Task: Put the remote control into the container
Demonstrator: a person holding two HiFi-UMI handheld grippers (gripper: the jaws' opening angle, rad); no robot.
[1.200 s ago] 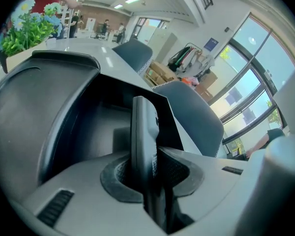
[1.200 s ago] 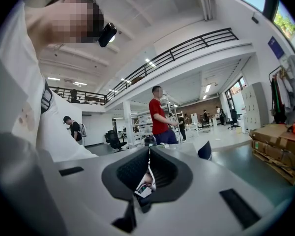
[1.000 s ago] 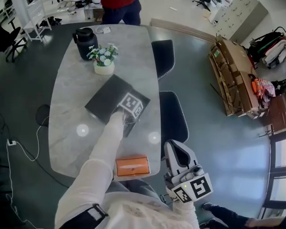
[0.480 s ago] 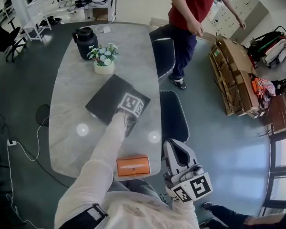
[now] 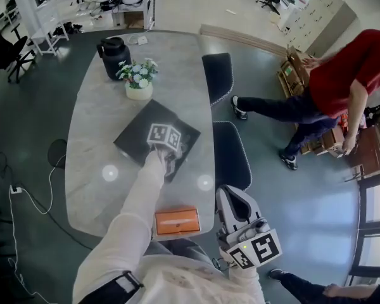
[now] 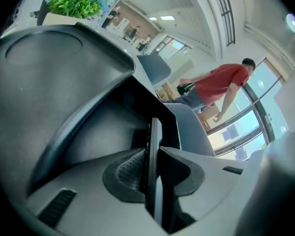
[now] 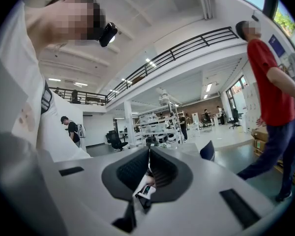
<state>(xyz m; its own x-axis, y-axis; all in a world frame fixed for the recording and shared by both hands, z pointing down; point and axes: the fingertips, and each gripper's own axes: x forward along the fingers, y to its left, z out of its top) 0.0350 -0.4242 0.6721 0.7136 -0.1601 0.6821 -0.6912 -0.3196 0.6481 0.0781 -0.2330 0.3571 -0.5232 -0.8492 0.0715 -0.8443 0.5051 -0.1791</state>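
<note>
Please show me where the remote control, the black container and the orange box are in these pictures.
remote control (image 6: 154, 134), left gripper view, on its thin upper edge.
black container (image 5: 136, 136), head view, on its bare left part.
orange box (image 5: 176, 221), head view, on its top face.

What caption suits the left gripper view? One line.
Left gripper, jaws just closing, pinches the remote control edge-on against the dark container.

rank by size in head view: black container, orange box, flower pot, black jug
Largest: black container.
Orange box, flower pot and black jug look about alike; the box is nearer the camera, so unranked.
</note>
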